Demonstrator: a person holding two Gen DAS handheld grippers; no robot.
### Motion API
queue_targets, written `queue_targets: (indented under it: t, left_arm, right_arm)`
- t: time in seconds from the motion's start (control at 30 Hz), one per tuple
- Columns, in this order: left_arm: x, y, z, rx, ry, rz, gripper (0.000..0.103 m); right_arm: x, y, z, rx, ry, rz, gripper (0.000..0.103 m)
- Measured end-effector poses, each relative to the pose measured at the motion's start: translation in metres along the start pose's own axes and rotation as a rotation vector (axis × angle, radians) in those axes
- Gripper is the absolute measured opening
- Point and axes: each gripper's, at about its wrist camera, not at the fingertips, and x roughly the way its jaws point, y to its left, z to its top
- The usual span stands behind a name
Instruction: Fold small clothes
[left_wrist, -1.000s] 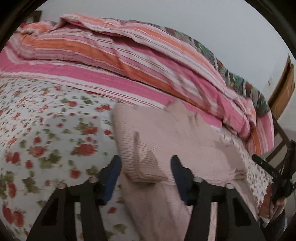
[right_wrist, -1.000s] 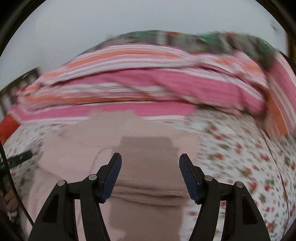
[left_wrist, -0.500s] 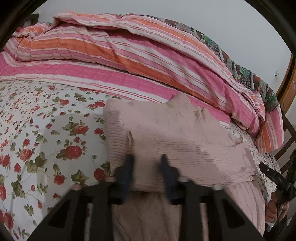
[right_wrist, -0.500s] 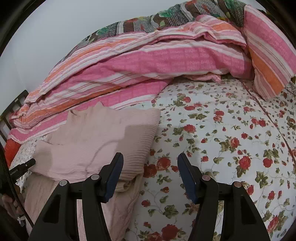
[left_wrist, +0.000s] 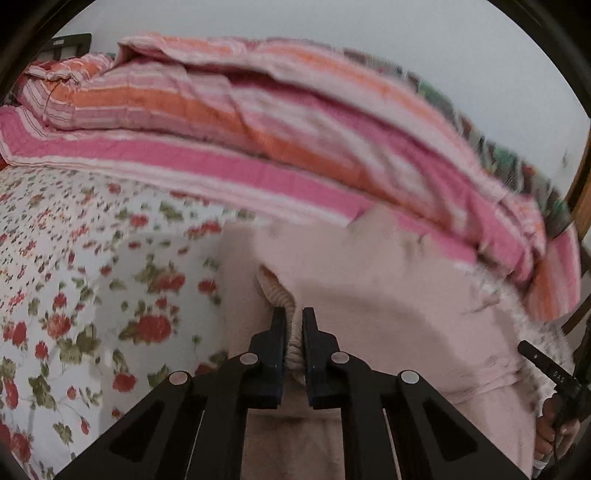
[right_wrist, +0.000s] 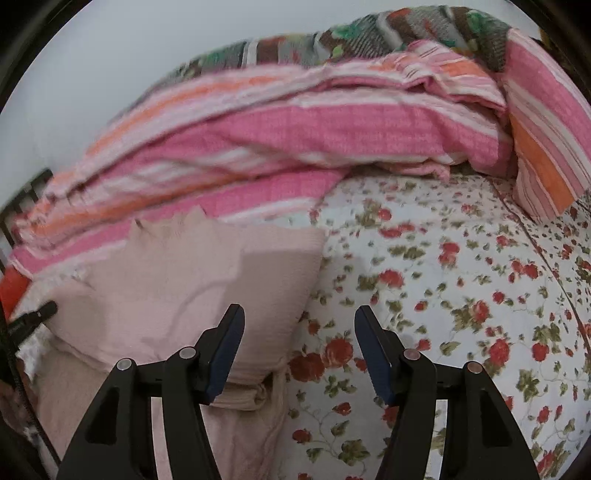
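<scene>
My left hand-held gripper (left_wrist: 294, 332) is clamped on the ribbed edge of the pink knit garment (left_wrist: 369, 288), lying on the floral bedsheet (left_wrist: 74, 266). My right hand-held gripper (right_wrist: 299, 349) is released, hovering over the garment's edge. Only legible text: "DAS" on a black bar (left_wrist: 546, 365).

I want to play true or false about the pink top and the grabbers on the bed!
1. The left gripper is shut on the pink top's ribbed cuff. True.
2. The right gripper pinches the top. False: its jaws stand open and hold nothing.
3. The bedsheet has red flowers. True.
4. The striped quilt is blue. False: pink, orange and white.
</scene>
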Motion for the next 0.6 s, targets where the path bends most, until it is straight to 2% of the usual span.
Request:
queue_targets:
  t: [0.07, 0.1, 0.3, 0.5, 0.6]
  left_arm:
    - [0.000, 0.000, -0.001, 0.007, 0.008, 0.015, 0.014]
    - [-0.001, 0.000, -0.002, 0.007, 0.010, 0.023, 0.020]
    - [0.001, 0.002, -0.008, 0.006, 0.022, 0.016, 0.031]
    - [-0.008, -0.001, -0.013, 0.016, 0.007, 0.021, 0.032]
    - [-0.012, 0.000, -0.016, 0.018, 0.000, 0.009, 0.032]
  right_arm:
    - [0.011, 0.000, -0.003, -0.006, 0.055, -0.019, 0.061]
    - [0.012, 0.000, -0.002, 0.000, 0.055, -0.019, 0.061]
    - [0.007, -0.002, -0.006, 0.002, 0.032, -0.032, 0.063]
    - [-0.006, 0.008, -0.007, -0.036, 0.021, -0.004, 0.063]
    - [-0.017, 0.012, -0.011, -0.042, -0.059, -0.024, 0.063]
